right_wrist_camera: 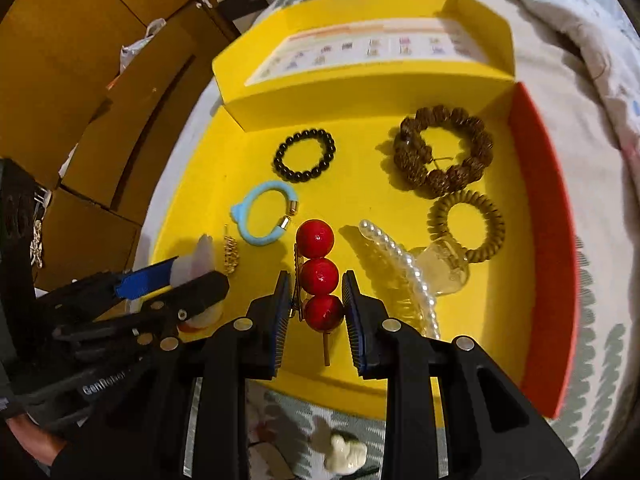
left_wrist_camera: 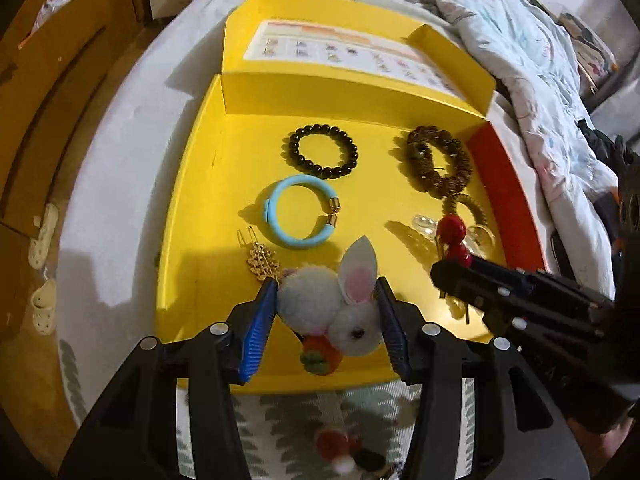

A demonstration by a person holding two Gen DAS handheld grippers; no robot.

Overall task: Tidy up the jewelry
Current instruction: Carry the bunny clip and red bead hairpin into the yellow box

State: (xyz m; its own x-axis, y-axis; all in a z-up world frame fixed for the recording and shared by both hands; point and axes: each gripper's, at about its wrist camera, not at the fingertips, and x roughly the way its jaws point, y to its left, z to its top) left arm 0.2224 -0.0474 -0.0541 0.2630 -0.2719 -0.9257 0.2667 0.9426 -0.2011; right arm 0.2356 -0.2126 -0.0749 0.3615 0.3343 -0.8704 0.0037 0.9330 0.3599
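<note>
My left gripper (left_wrist_camera: 326, 312) is shut on a white fluffy rabbit hair clip (left_wrist_camera: 332, 304) with an orange carrot, held over the near part of the open yellow box (left_wrist_camera: 192, 208). My right gripper (right_wrist_camera: 316, 304) is shut on a hair clip with three red balls (right_wrist_camera: 318, 276), also above the box floor. Lying in the box are a black bead bracelet (left_wrist_camera: 323, 151), a light blue bangle (left_wrist_camera: 298, 212), a brown bead bracelet (left_wrist_camera: 440, 164), a brown coil hair tie (right_wrist_camera: 466, 226), a gold hairpin (left_wrist_camera: 262, 260) and a pearl claw clip (right_wrist_camera: 404, 264).
The box sits on a bed with a patterned sheet (right_wrist_camera: 592, 168); its lid (left_wrist_camera: 340, 52) stands open at the back. A small white item (right_wrist_camera: 346, 454) and a red-and-white fluffy piece (left_wrist_camera: 340, 448) lie on the sheet in front of the box. Brown wooden furniture (right_wrist_camera: 80, 64) stands to the left.
</note>
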